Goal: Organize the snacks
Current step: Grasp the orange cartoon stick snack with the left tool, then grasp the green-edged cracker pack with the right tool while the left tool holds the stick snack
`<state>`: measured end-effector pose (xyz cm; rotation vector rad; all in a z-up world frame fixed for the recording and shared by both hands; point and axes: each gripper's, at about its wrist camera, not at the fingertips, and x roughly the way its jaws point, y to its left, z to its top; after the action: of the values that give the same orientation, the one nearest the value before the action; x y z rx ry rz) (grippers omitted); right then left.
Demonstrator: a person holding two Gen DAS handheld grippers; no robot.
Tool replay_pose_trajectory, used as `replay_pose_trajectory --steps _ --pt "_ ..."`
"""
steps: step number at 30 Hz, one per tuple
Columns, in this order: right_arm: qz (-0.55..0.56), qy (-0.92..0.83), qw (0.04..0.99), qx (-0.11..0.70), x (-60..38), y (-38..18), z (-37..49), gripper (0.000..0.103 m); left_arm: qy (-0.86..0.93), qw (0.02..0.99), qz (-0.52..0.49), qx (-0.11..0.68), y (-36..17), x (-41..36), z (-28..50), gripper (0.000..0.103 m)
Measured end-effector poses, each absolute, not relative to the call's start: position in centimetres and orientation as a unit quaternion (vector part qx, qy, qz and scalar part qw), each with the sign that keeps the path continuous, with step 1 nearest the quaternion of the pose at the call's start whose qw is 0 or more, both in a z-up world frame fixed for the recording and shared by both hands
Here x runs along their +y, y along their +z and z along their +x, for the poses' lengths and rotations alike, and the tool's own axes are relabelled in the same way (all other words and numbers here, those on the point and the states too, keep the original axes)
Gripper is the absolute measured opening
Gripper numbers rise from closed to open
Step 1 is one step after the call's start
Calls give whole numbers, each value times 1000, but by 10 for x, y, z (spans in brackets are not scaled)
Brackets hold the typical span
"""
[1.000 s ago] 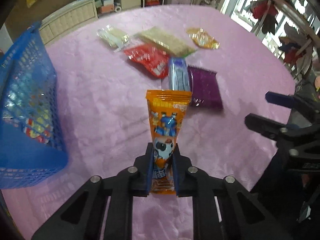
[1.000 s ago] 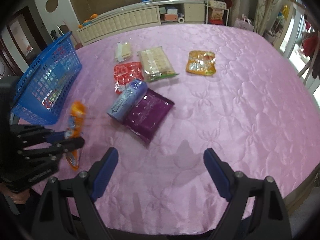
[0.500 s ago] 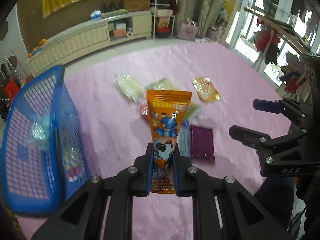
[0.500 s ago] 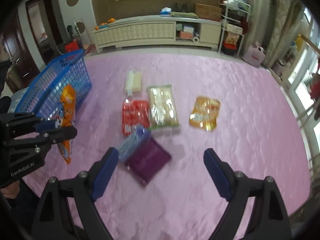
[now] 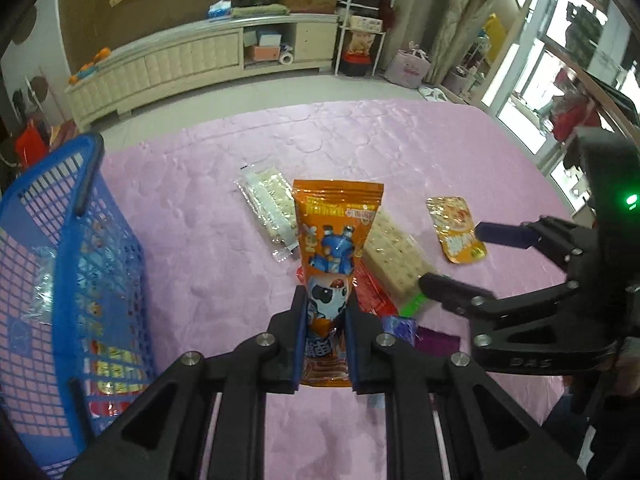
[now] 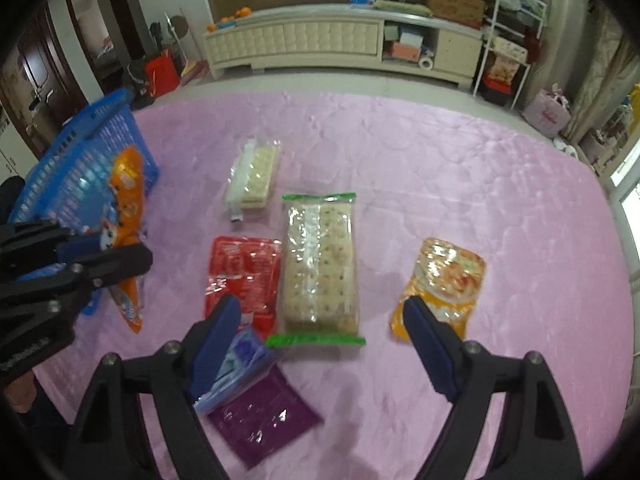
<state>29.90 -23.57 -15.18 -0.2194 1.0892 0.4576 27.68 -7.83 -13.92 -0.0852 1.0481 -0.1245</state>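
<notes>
My left gripper [image 5: 324,304] is shut on the lower part of an upright orange snack packet [image 5: 338,232], held above the pink table. The blue basket [image 5: 68,264] stands just to its left. The right wrist view shows the same packet [image 6: 128,200] beside the basket [image 6: 80,168]. My right gripper [image 6: 320,312] hovers with its jaws wide and closing. Its pads press on nothing. Below and between them lies the long cracker pack [image 6: 320,256]. A red packet [image 6: 240,272] and a blue packet [image 6: 240,364] lie by its left finger. A yellow pouch [image 6: 444,280] lies by its right finger.
A clear pack of white biscuits [image 6: 252,180] lies farther back, and a purple packet [image 6: 260,420] lies under my right gripper's frame. The basket holds several packets. The pink quilted cloth [image 6: 440,160] covers the whole table. A cream cabinet [image 6: 304,40] stands beyond its far edge.
My left gripper has carried the orange packet up and closer to the basket. My right gripper has moved forward from over the purple packet to over the cracker pack, and its jaws have narrowed a little.
</notes>
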Motion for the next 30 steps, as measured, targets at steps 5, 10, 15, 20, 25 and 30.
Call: replay_pose_trajectory --steps 5,10,15,20,25,30 --pt "-131 215 809 531 -223 -182 314 81 -52 853 -47 517 -160 -77 291 15" --pt "-134 216 802 541 -220 -197 327 77 -52 847 -40 528 -172 -81 297 15" --pt "-153 224 801 533 -214 -197 331 59 -53 847 -36 528 -173 -80 299 15" --pt "-121 223 807 533 -220 -186 327 59 -55 852 -36 520 -161 -82 290 15" --pt "-110 224 819 516 -228 -158 302 59 -57 858 -35 510 -146 -83 276 15" --pt "-102 235 830 495 -230 -122 266 59 -56 869 -24 491 -122 -88 252 15"
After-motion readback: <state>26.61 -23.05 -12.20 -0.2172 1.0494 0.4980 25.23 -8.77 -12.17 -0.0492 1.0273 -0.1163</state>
